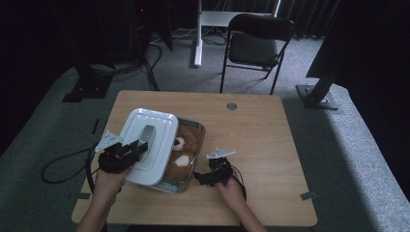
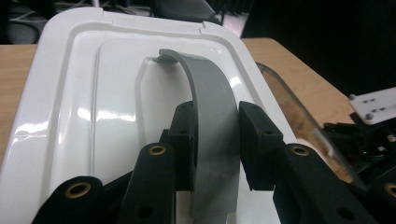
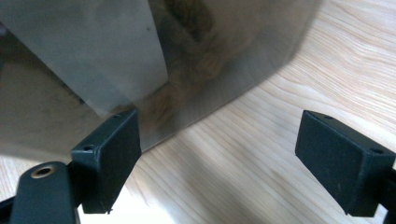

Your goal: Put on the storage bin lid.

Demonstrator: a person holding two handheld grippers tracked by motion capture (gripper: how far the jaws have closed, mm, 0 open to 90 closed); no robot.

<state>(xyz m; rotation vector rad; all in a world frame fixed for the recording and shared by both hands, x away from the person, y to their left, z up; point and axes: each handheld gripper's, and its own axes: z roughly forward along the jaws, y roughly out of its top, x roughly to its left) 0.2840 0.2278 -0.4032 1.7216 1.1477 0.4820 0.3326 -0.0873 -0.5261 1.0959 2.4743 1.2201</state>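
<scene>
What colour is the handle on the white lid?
Grey; the handle arches over the white lid, clearest in the left gripper view.

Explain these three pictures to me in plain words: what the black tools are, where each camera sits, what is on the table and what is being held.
A person sits at a wooden table and holds a hand-held claw in each hand; there is no robot arm. The high view looks down from above. The other two cameras ride on the claws and look along their black jaws. On the table stands a clear plastic box with a brown teddy bear inside. The left claw is shut on the grey handle of the white lid, which sits tilted and partly off the box. The right claw is open, its jaws wide apart beside the box's wall, holding nothing.
</scene>
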